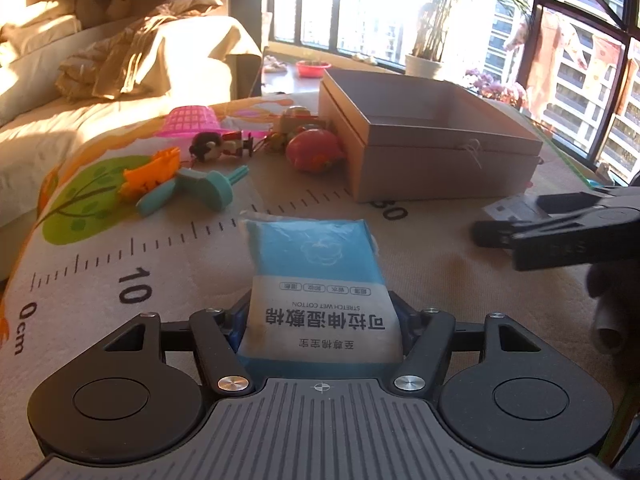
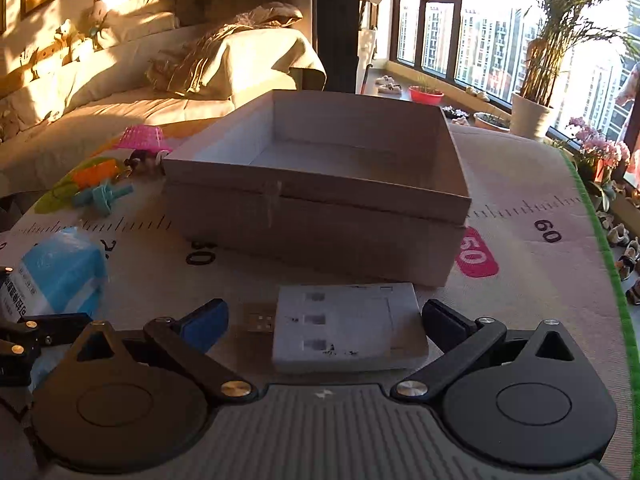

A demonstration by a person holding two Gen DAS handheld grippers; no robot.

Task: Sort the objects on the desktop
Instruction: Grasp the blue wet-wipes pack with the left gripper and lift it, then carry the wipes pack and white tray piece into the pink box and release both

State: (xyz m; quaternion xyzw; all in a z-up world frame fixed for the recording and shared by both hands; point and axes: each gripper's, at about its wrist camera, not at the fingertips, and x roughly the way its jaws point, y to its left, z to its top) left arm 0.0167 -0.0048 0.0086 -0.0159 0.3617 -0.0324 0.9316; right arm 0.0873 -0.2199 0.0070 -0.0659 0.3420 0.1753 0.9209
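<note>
My left gripper (image 1: 320, 320) is shut on a blue and white wet-cotton pack (image 1: 316, 268), which also shows at the left of the right wrist view (image 2: 60, 272). My right gripper (image 2: 324, 320) is open around a flat white card-like box (image 2: 348, 326) lying on the mat; the fingers do not touch it. The right gripper also shows at the right of the left wrist view (image 1: 560, 236). An open, empty cardboard box (image 2: 320, 216) stands just beyond, also in the left wrist view (image 1: 432, 148).
Toys lie left of the box on the ruler-printed mat (image 1: 120, 264): a pink basket (image 1: 188, 120), an orange toy (image 1: 152, 174), a teal toy (image 1: 196, 192), a small figure (image 1: 218, 146), a red ball-like toy (image 1: 312, 150). A sofa (image 2: 100, 92) stands behind, windows and plants to the right.
</note>
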